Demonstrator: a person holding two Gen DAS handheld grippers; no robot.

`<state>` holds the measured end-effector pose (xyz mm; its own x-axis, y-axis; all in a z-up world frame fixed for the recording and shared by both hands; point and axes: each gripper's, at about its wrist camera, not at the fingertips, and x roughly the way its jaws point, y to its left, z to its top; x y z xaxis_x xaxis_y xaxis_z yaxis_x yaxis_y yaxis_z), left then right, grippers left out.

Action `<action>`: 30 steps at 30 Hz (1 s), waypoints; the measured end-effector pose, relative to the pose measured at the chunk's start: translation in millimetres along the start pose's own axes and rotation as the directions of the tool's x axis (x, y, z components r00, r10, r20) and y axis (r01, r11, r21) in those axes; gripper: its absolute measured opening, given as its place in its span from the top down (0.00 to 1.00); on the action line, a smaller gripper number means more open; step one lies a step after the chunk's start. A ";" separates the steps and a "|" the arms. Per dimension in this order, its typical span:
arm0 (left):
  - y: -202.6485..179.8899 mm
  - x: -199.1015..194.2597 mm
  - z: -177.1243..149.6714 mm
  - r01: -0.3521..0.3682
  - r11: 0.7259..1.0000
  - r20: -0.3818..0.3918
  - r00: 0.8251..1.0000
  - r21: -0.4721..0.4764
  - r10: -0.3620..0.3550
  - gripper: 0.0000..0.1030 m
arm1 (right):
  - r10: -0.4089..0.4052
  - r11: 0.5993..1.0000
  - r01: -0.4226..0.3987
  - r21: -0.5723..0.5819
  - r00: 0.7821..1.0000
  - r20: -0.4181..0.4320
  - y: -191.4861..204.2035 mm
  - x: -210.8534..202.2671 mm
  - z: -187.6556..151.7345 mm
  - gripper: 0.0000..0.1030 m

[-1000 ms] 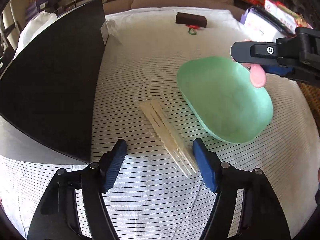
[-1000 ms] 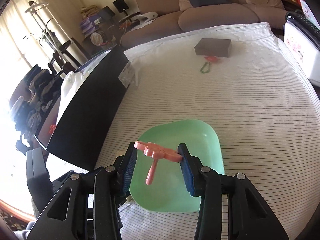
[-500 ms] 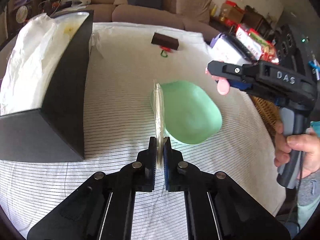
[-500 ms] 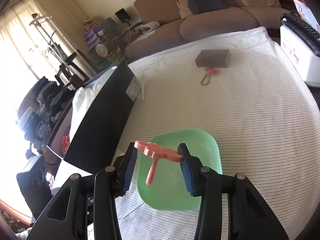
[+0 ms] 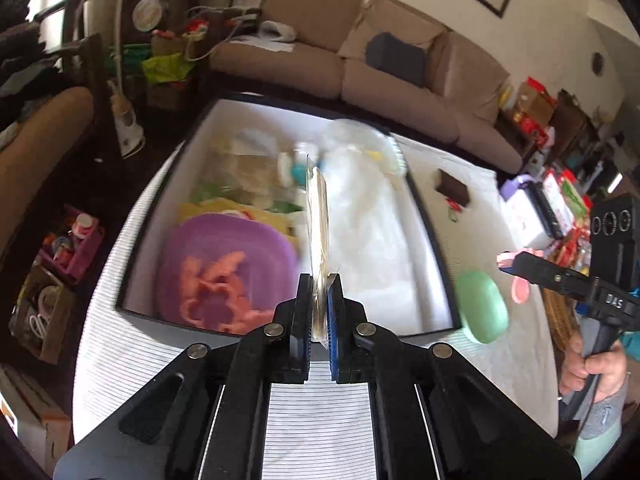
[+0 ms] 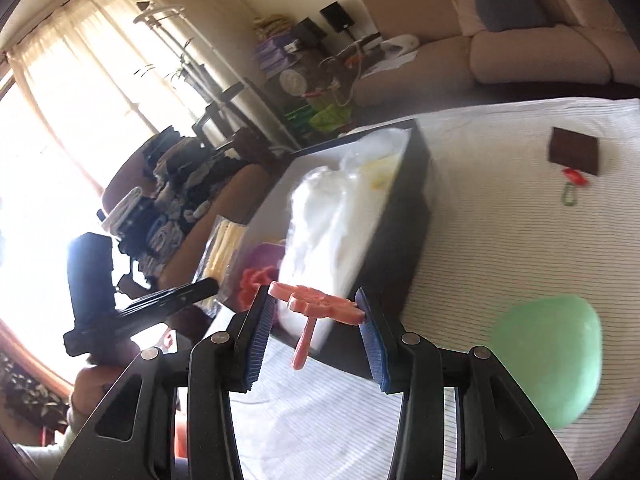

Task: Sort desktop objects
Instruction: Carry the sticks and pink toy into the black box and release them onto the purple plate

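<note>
Item 1, left gripper (image 5: 319,316): jaws pressed together on the near end of a clear packet of pale picks (image 5: 318,216), which stands on edge and runs straight ahead from the jaws. Keep it pinched until it is over the box, then spread the jaws low so it lies flat instead of toppling.

Item 2, right gripper (image 6: 316,332): jaws pinching a pink flower-shaped pick (image 6: 316,304) across its head, stem hanging down between them. Carry it level; I judge the hold slight, being on the edges only.

Item 3, black storage box (image 5: 434,240), just beyond the left jaws, open, white inside. Contents: a purple lid (image 5: 228,264) with pink cut-out pieces (image 5: 218,292) ahead-left of the jaws, white plastic wrap (image 5: 368,216) ahead-right, blurred small goods farther in. Aim for bare floor between lid and wrap.

Item 4, green dish (image 5: 482,306), right of the left jaws, beside the box wall on the striped bench (image 5: 316,420). Clear it when you swing the right gripper over.

Item 5, brown block (image 6: 574,150) with a red-and-green clip (image 6: 572,186), far ahead-right of the right jaws, still to be sorted.
</note>
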<state>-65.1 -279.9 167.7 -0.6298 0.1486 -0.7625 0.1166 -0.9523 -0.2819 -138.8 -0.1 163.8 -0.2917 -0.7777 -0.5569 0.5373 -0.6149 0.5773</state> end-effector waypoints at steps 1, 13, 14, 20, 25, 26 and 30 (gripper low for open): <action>17.3 1.7 2.7 -0.022 1.000 -0.004 1.000 -0.019 0.022 0.94 | 0.011 1.000 -0.011 -0.004 0.999 -0.032 10.0 20.5 8.2 0.58; 72.2 31.5 6.9 -0.049 0.998 -0.045 0.998 -0.030 0.047 0.94 | -0.183 0.982 0.155 -0.106 0.922 -0.342 62.8 233.9 37.9 0.56; 71.7 35.6 8.4 -0.052 0.998 -0.053 0.997 -0.021 0.051 0.94 | -0.186 0.982 0.161 -0.101 0.918 -0.351 60.9 237.7 38.2 0.56; 62.5 54.6 13.6 -0.077 0.996 -0.090 0.993 0.045 0.081 0.94 | -0.202 0.977 0.165 -0.135 0.918 -0.340 64.1 219.5 40.0 0.47; 54.7 74.6 12.4 -0.121 0.986 -0.141 0.980 0.113 0.136 0.94 | -0.170 0.982 0.139 -0.130 0.949 -0.266 64.2 175.0 37.0 0.42; 51.2 78.3 11.2 -0.141 0.979 -0.151 0.975 0.148 0.163 0.93 | -0.157 0.984 0.130 -0.122 0.954 -0.255 63.3 165.8 34.9 0.42; 43.8 77.8 7.4 -0.203 0.955 -0.148 0.960 0.217 0.237 0.86 | -0.144 0.986 0.121 -0.116 0.964 -0.223 60.0 133.0 27.6 0.42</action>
<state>-114.7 -312.0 100.3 -0.4636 -0.0441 -0.8850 0.0721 -0.9973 0.0119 -167.2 -144.0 140.9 -0.1823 -0.6318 -0.7534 0.5866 -0.6848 0.4323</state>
